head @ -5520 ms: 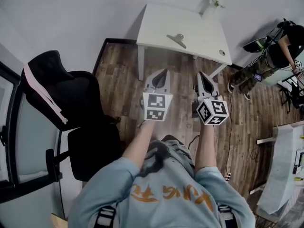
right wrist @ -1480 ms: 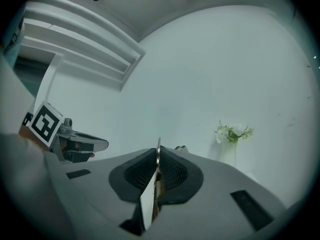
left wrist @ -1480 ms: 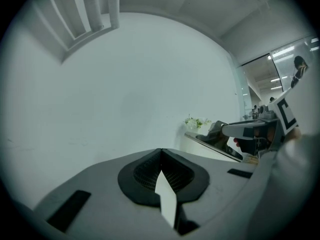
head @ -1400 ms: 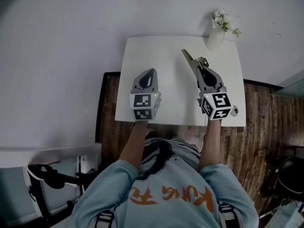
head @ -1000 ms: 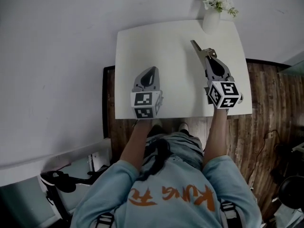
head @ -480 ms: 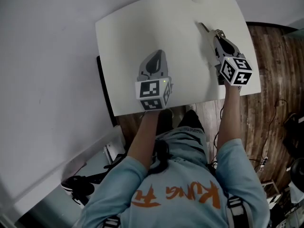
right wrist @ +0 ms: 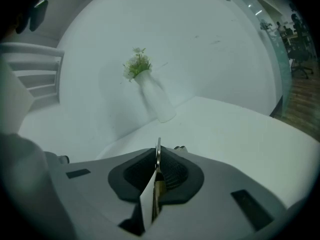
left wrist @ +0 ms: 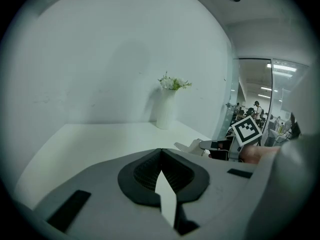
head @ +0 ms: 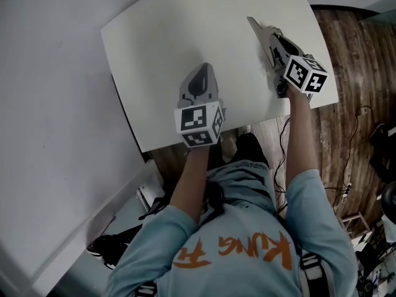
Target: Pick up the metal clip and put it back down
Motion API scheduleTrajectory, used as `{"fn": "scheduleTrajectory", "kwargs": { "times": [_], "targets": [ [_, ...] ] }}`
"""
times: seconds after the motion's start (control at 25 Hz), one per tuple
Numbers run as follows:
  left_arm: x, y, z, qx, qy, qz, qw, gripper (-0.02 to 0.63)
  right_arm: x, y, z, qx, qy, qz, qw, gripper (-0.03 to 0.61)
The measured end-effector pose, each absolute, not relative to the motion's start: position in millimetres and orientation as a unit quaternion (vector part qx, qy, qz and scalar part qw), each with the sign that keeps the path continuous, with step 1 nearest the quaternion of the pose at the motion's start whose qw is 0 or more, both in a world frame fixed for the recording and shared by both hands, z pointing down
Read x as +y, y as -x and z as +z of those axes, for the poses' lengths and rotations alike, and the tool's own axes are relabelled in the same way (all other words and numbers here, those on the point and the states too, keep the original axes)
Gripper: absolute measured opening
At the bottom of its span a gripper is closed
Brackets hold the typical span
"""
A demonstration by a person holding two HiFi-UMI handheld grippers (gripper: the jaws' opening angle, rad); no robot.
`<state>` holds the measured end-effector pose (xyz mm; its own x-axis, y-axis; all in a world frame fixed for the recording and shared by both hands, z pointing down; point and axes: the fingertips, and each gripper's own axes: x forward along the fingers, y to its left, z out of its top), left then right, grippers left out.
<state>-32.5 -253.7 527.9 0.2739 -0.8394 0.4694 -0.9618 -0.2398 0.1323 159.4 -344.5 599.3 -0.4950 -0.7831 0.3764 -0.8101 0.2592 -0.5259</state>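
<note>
My right gripper (head: 270, 37), fingers easing open, pinched the thin silver metal clip (head: 253, 23), its length pointing straight ahead over the white counter's (head: 173, 54) right edge. My left gripper (head: 202, 73) was farther off, fingers pressed together, empty.

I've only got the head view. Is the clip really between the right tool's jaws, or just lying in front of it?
Observer: Between them. The right gripper view shows the clip edge-on between the pads of the right tool, whose jaws are opening.
Operator: And the left tool?
Observer: The left tool is shut, nothing in it.
Operator: Anything ahead, out of my frame?
Observer: A vase of flowers by the wall, apart from both tools.
</note>
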Motion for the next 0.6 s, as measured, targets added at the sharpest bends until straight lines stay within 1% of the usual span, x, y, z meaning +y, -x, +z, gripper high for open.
{"fn": "scheduleTrajectory", "kwargs": {
  "times": [0.16,0.28,0.48,0.6],
  "targets": [
    [-249,37,519,-0.588,-0.771,0.142,0.198,0.024,-340,-168,606,-0.767,-0.529,0.360,0.041,0.063],
    [-249,48,495,-0.597,-0.771,0.122,0.183,0.023,-332,-178,591,-0.748,-0.567,0.340,0.061,0.124],
    [-263,63,433,-0.622,-0.769,0.057,0.134,0.024,-335,-165,501,-0.788,-0.562,0.249,0.029,0.099],
    [-251,78,396,-0.633,-0.765,0.027,0.113,0.024,-318,-138,436,-0.822,-0.538,0.188,-0.006,0.054]
  ]
}}
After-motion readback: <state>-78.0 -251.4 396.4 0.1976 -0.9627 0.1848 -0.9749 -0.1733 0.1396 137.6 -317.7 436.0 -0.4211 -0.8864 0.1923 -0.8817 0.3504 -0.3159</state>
